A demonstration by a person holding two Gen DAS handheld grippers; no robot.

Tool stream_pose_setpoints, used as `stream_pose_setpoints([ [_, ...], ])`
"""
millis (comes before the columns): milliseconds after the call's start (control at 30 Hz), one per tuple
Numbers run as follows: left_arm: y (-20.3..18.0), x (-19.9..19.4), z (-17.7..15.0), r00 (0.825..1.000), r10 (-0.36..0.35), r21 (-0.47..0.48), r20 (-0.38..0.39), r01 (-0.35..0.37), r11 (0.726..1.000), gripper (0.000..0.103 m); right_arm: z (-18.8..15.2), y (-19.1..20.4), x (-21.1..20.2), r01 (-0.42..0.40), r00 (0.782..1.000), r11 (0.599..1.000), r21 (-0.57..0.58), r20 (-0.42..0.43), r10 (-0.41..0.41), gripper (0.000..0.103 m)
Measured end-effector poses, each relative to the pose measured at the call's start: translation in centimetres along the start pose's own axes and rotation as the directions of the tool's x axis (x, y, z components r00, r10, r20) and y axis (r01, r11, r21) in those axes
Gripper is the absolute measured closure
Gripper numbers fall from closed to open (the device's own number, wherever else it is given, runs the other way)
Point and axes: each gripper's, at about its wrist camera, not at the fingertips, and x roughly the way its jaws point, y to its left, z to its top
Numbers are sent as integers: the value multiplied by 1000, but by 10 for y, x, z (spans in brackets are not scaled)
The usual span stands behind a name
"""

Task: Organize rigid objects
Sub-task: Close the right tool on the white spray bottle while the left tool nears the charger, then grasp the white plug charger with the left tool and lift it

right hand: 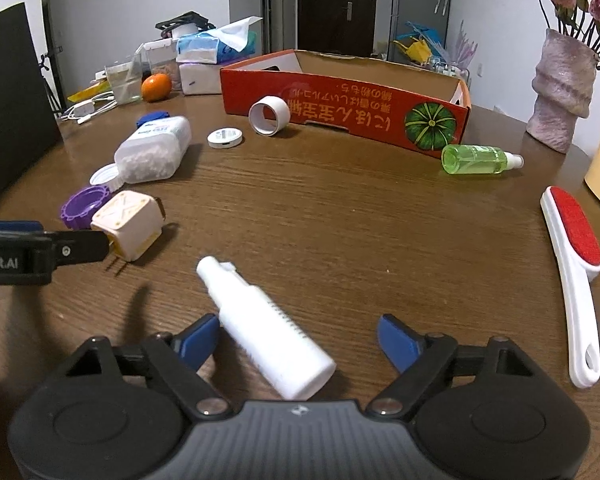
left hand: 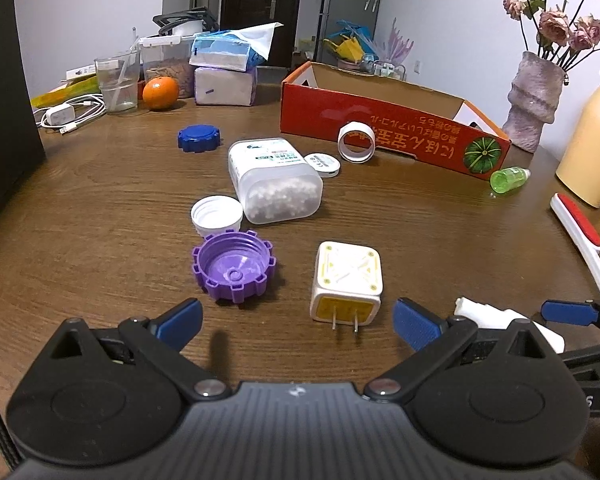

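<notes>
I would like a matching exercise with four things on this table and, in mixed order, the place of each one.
Things:
1. white spray bottle
2. green bottle
3. plug adapter
4. orange

Places:
A. beside the glass cup
B. before the red box
C. between the right gripper fingers
D. right of the purple cap

Pairs: 1-C, 2-B, 3-D, 4-A

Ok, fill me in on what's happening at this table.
A person is tidying loose items on a wooden table with two handheld grippers. The right gripper is open around a white bottle lying on its side, not yet gripping it. The left gripper is open just short of a plug adapter. The red box looks empty from here.
</notes>
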Motion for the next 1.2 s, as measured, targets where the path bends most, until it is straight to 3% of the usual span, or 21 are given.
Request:
stream_pose_setpoints([
  [200, -1, 3, 4, 1000, 10, 3, 0, -10, 1000, 0, 0, -4, 4, -38, 999, 998, -47, 27, 40, 15],
  [300, -2, 6, 6, 1000, 13, 5, -5, -13, 1000, 0, 2, -4, 0, -63, 997, 996, -66, 42, 66, 41],
  [367, -3, 8, 7, 1000, 13, 9, -7, -13, 1000, 0, 4, -5, -1, -72, 996, 995, -68, 50, 76, 74],
  [1000, -32, 29, 15, 1000, 23, 67, -18, -21, 998, 0, 2, -44, -6, -163, 970, 980, 115, 201, 138, 77],
  [1100, -38, 32, 15, 1000, 25, 82, -13, -24, 996, 4, 2, -48, -6, -166, 967, 977, 136, 216, 135, 77],
  [1200, -42, 36, 14, 999, 25, 89, -23, -23, 996, 17, 1, -49, -6, -170, 965, 975, 144, 225, 135, 77],
])
